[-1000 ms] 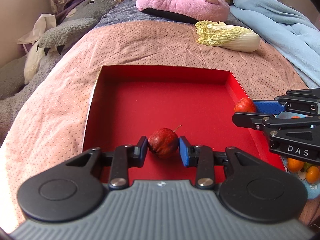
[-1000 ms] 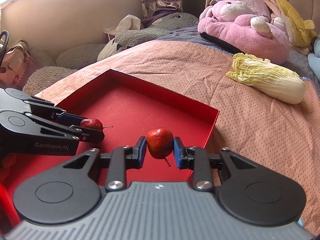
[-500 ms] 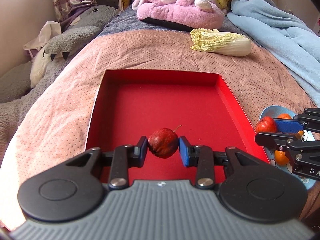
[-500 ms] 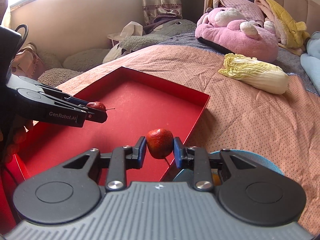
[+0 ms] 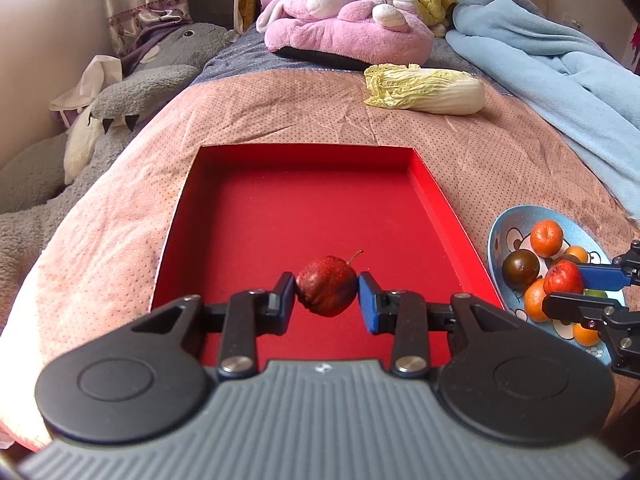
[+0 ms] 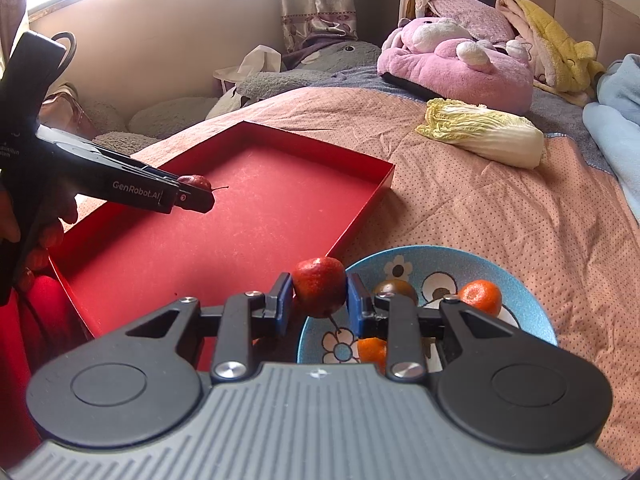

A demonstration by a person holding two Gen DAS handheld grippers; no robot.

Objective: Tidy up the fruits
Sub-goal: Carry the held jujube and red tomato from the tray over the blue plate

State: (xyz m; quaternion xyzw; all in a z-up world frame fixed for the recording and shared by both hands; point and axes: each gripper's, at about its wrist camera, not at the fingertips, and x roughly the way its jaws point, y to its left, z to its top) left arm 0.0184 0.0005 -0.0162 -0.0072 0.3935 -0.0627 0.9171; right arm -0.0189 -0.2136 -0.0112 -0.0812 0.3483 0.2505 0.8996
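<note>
A bed covered by a pink dotted blanket [image 5: 280, 120] is seen from two gripper-mounted cameras. A shallow red tray [image 5: 436, 208] lies in the middle of the blanket and serves as the landmark here. Beyond the tray's far edge, a napa cabbage [image 5: 428, 88] is laid on its side, and further back a pink plush toy [image 5: 344, 24] is propped. Just beside the tray's right wall, a blue flowered bowl [image 5: 498, 232] is set, with small oranges [image 5: 546, 236] and a dark tomato [image 5: 520, 266] inside it.

Above the tray's near end, a dark red fruit [image 5: 326, 290] with a stem is clamped between the blue pads of the left gripper [image 5: 327, 292]. To the right of the tray, over the bowl's near rim, a second red fruit [image 6: 319, 286] is pinched, stem down, by the closed right gripper [image 6: 318, 300].
</note>
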